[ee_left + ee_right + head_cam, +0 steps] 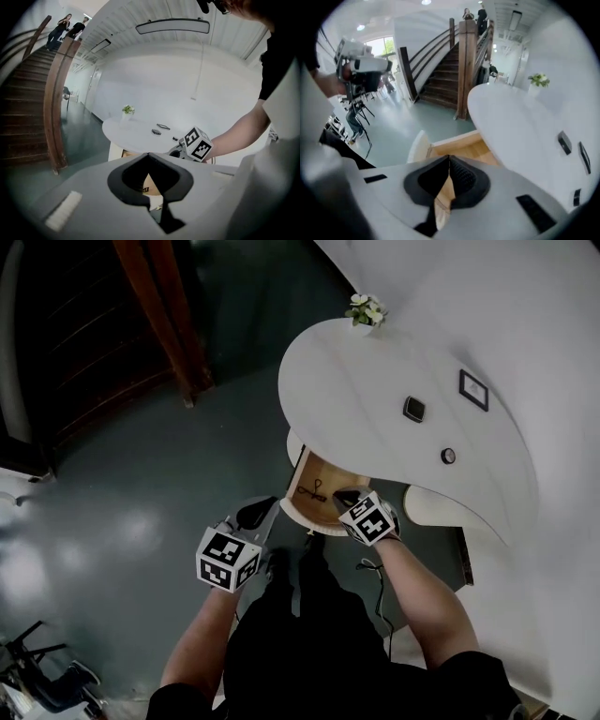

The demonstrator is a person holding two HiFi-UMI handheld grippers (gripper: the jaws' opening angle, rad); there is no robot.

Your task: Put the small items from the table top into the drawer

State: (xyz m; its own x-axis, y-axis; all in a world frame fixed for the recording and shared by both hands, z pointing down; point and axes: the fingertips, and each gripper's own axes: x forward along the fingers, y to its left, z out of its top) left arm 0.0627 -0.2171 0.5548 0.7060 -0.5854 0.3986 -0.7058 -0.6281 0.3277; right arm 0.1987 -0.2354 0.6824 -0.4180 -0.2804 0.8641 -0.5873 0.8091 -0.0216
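White table (375,399) took up the whole 1-to-4 o'clock side of the head view, big curved top, with grey-green floor (141,484) everywhere else and wooden stairs (169,315) up at 11 o'clock.

Drawer (330,474) was pulled open from under the table edge, sticking out at roughly 7 o'clock of the top. It had a bare wood bottom with one thin dark bit (317,491) lying in it; couldn't tell what that was.

Right gripper (347,496) hung over the drawer's 5 o'clock corner. Its own view showed the jaw tips pinched together with nothing between them, just drawer wood visible through the gap lower down. Left gripper (255,513) sat at 9 o'clock of the drawer, off the table and over the floor, also closed up tight and empty.

Plant (366,310) stood at the table's 12 o'clock end.

The small stuff was all on the table top, well apart from the drawer: a flat frame (473,390), a dark square item (413,409) at 8 o'clock of it, and a little round item (448,456) at 5 o'clock of the square one.
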